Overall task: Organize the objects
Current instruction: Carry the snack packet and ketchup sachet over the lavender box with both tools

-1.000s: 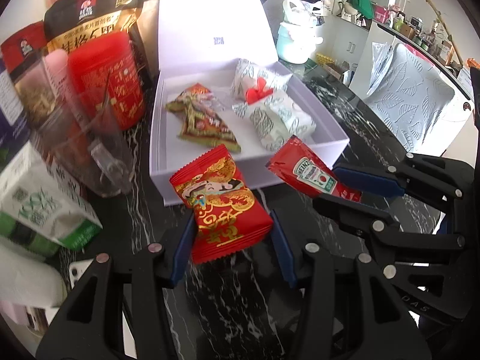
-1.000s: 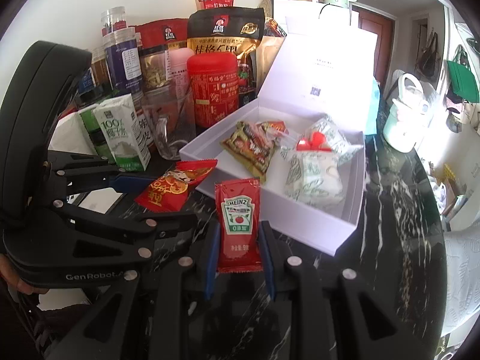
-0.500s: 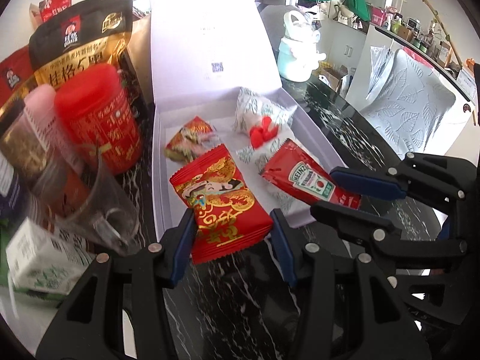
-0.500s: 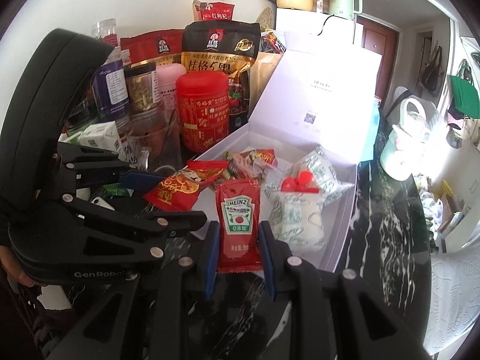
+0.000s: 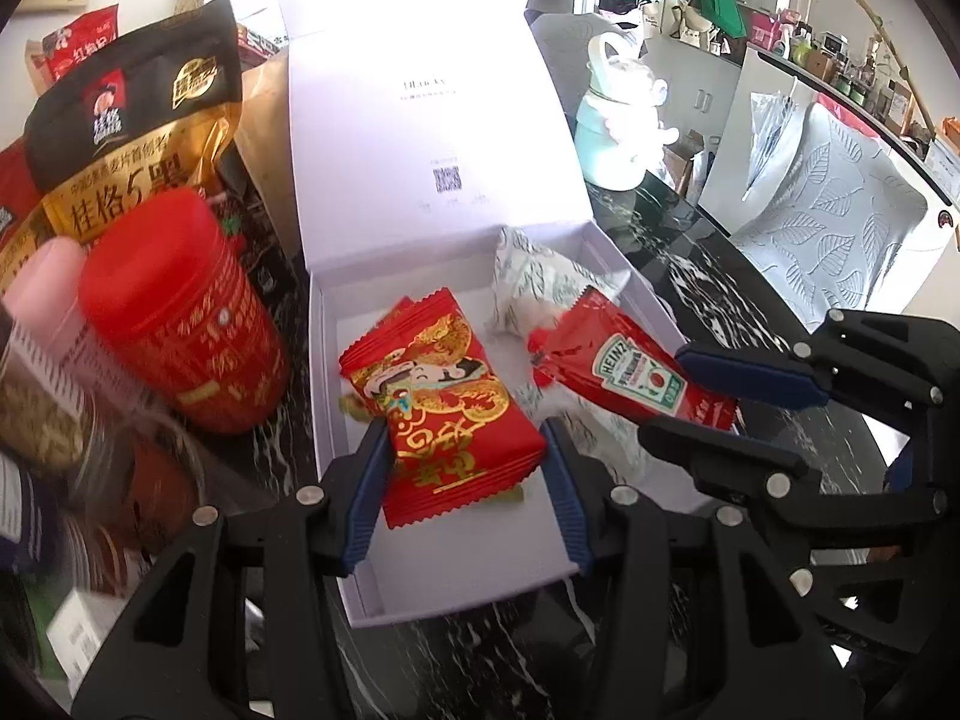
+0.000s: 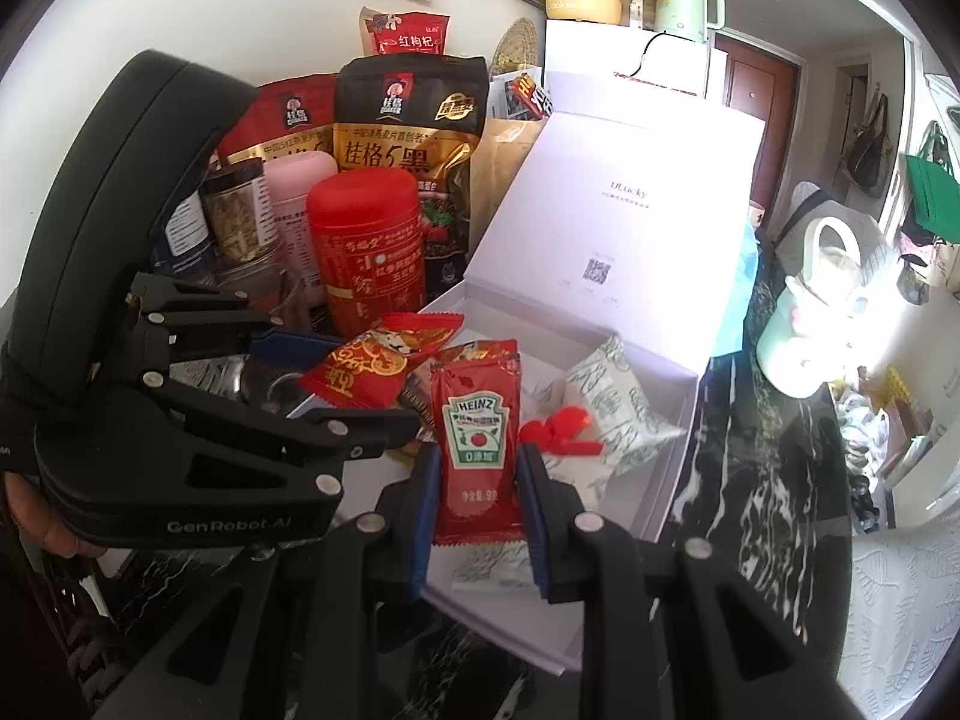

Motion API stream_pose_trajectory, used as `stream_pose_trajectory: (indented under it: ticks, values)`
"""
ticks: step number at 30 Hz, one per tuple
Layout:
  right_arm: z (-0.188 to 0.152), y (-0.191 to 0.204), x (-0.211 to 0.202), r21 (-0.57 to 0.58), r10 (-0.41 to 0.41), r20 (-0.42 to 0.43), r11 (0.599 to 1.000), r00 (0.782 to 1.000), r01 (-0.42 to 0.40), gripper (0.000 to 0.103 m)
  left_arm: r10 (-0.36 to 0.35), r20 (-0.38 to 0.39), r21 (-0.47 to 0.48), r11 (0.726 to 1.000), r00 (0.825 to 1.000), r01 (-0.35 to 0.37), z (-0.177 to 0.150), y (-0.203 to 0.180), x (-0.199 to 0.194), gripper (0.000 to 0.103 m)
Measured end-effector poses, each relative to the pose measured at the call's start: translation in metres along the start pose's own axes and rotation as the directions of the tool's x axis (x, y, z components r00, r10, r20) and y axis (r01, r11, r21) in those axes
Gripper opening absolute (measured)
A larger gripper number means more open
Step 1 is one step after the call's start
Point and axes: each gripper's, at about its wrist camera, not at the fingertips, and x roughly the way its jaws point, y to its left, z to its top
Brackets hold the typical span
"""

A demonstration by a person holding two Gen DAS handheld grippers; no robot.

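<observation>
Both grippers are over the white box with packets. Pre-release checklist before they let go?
1. Left gripper shut on the red snack packet: ok.
2. Right gripper shut on the ketchup sachet: ok.
3. White box lid upright, opening unobstructed: ok.
4. Both packets inside the box outline: ok in both wrist views.
5. Bare floor under the snack packet: ok, white bottom shows near the front wall.
6. Drop spot under the sachet: not ok, the green-patterned white packets and a red clip lie there.
7. Height above the box floor: cannot tell.
</observation>
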Motion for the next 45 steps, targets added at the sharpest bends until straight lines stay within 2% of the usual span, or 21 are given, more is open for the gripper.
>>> stream_pose_trajectory:
  ticks: [15, 22, 35, 45]
  values:
    - [0.040, -0.030, 0.026, -0.009, 0.019, 0.010, 1.000, 1.000, -0.019, 0.026, 0.016, -0.035, -0.015, 1.000, 0.999, -0.017, 0.043, 0.017, 0.039, 0.048]
    - [0.053, -0.046, 0.049, -0.018, 0.004, -0.006, 1.000, 1.000, -0.004, 0.026, 0.023, -0.071, -0.071, 0.997, 0.997, -0.028, 0.057, 0.028, 0.065, 0.048]
    - [0.052, -0.076, 0.090, 0.026, 0.041, -0.067, 0.999, 0.997, -0.039, 0.026, 0.013, -0.134, -0.047, 0.999, 0.991, -0.020, 0.061, 0.021, 0.101, 0.048]
    - [0.040, -0.082, 0.108, 0.027, 0.047, -0.111, 0.999, 0.993, -0.044, 0.026, 0.010, -0.190, -0.048, 0.999, 0.982, -0.019, 0.054, 0.019, 0.123, 0.048]
